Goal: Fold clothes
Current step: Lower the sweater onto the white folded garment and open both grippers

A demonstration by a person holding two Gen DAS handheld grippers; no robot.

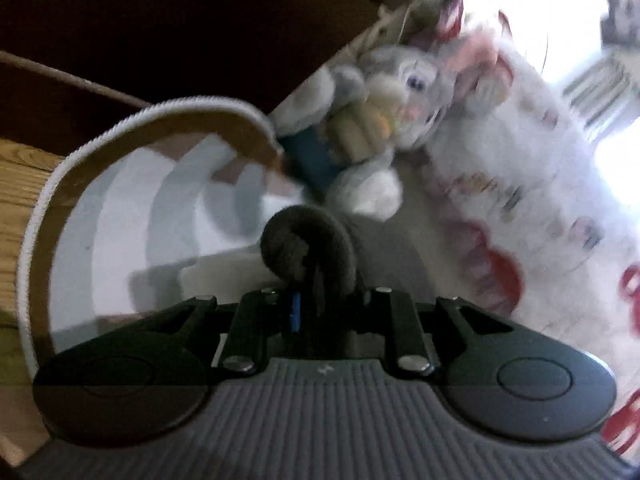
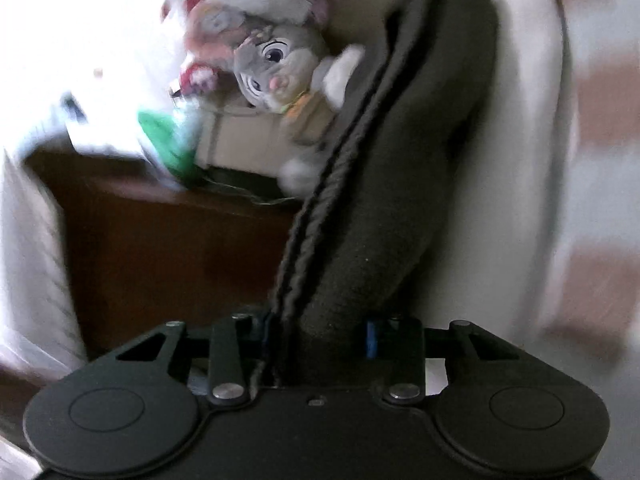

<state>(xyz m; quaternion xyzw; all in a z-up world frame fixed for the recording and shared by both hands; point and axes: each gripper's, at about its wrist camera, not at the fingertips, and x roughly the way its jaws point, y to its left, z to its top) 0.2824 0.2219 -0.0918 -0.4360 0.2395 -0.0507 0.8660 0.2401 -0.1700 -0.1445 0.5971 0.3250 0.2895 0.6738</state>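
Both tongs were clamped on the dark garment (image 2: 400, 184): the left tongs (image 1: 316, 312) pinched a rolled edge, the right tongs (image 2: 320, 344) gripped a thick fold, beside the plush rabbit (image 2: 280, 68).

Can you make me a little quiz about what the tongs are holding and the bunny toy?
1. True or false: the left tongs are shut on a dark cloth.
2. What do the right tongs grip? A) a green bag B) a dark cloth C) the bunny toy
3. Fill in: the grey plush bunny has big ____ you can see in both wrist views.

Key
1. True. A rolled fold of cloth sticks up between the fingers.
2. B. The dark cloth runs up out of the tongs.
3. Eyes. The bunny sits beyond the cloth, not held.
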